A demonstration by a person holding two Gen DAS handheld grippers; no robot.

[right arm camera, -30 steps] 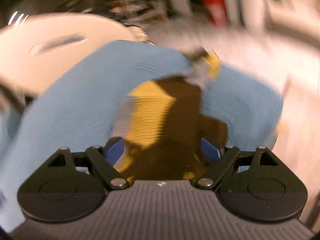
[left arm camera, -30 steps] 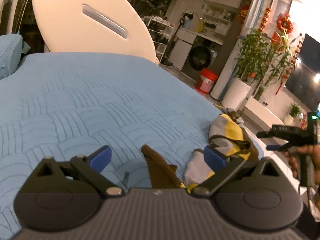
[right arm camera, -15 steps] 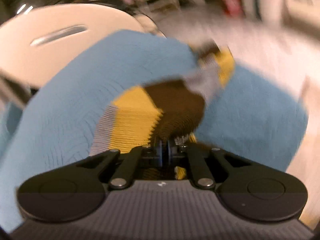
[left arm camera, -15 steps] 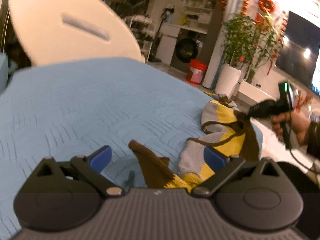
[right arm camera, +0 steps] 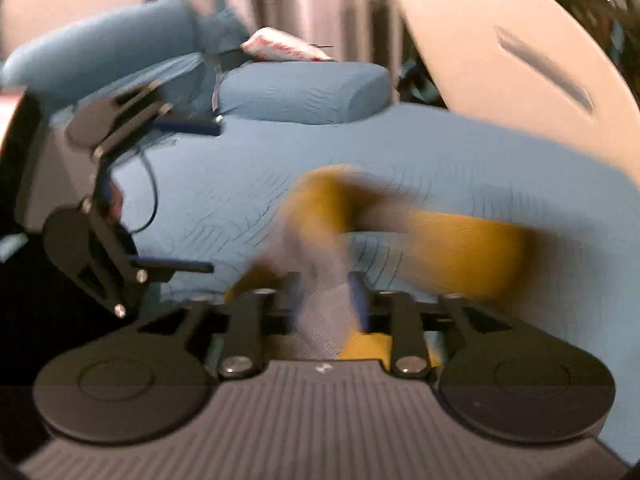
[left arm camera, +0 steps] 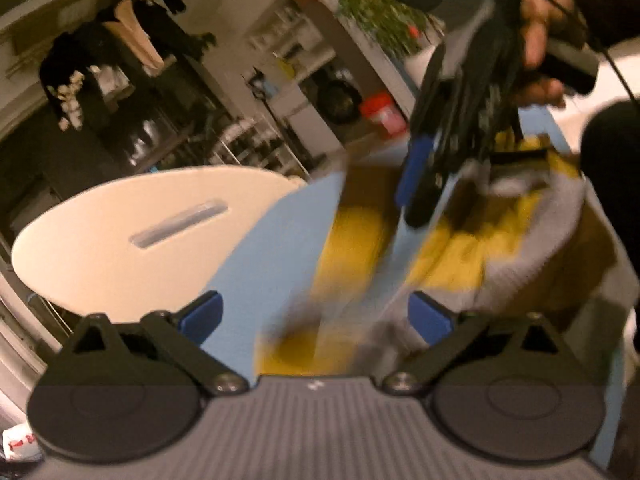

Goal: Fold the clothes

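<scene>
A yellow, grey and brown knitted sweater (left arm camera: pixel 520 232) lies bunched on the blue bed cover (left arm camera: pixel 280 256), blurred by motion. My left gripper (left arm camera: pixel 316 316) is open just over its near edge, with fabric between the blue pads but not pinched. My right gripper (right arm camera: pixel 326 304) is shut on a grey fold of the sweater (right arm camera: pixel 460 248), whose yellow part trails off to the right. In the left wrist view the right gripper (left arm camera: pixel 420 200) hangs over the sweater, held by a hand (left arm camera: pixel 536 36). The right wrist view shows the left gripper (right arm camera: pixel 180 196) open at the left.
A large cream oval board (left arm camera: pixel 140 236) stands at the bed's far side. Blue pillows (right arm camera: pixel 304 92) lie at the head of the bed. Shelves, a red bucket (left arm camera: pixel 380 114) and plants fill the room behind. The bed's edge runs close on the right.
My right gripper shut on the sweater and carried it across the bed toward the left gripper. Both cameras swung round sharply. My left gripper stayed open.
</scene>
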